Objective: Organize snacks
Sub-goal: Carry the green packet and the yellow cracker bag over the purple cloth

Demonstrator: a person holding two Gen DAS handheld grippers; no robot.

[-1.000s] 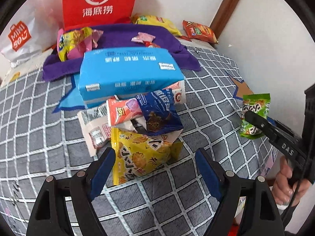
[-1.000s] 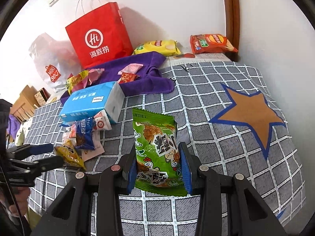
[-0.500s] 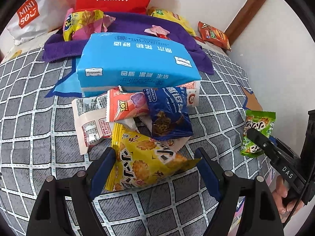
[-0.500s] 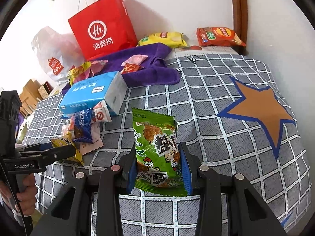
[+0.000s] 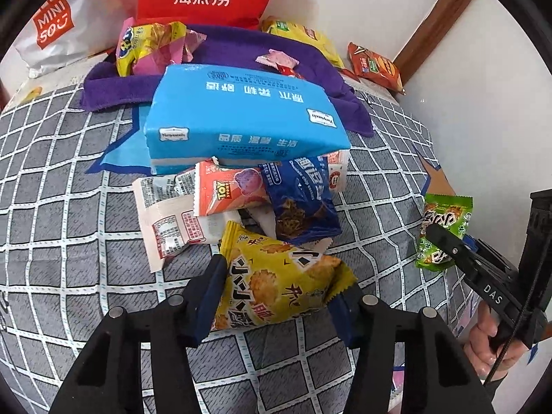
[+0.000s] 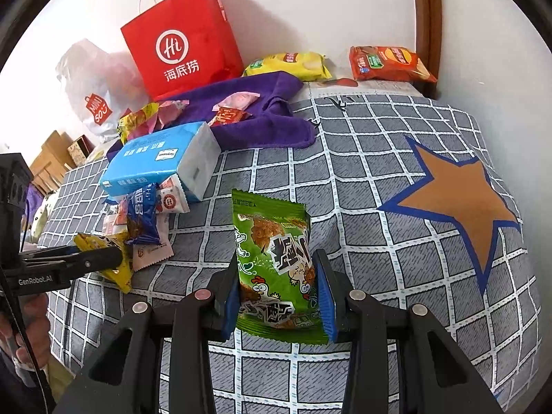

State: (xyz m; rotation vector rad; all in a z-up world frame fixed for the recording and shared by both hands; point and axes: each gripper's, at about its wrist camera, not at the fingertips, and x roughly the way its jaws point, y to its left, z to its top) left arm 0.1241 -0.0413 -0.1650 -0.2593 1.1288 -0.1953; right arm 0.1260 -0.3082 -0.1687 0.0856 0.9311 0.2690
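A yellow snack packet (image 5: 276, 276) lies at the near edge of a snack pile on the grey checked cover (image 5: 62, 214). My left gripper (image 5: 276, 303) has it between its blue pads; the jaws are closing, and both pads touch the packet's sides. Behind it lie a dark blue packet (image 5: 300, 200), an orange-red packet (image 5: 227, 189) and a white packet (image 5: 165, 220), under a blue tissue pack (image 5: 241, 117). My right gripper (image 6: 277, 296) is shut on an upright green snack packet (image 6: 272, 241), held above the cover to the right of the pile.
A purple towel (image 6: 255, 117) with small sweets lies behind the pile, and a red paper bag (image 6: 183, 45) and a white plastic bag (image 6: 93, 96) stand at the wall. Yellow (image 6: 289, 65) and red (image 6: 386, 63) chip bags lie at the back. A brown star (image 6: 455, 203) marks the cover's right side.
The left jaws have drawn in from wide apart onto the yellow packet, now crumpled between the pads. The right gripper keeps the green packet in the same place.
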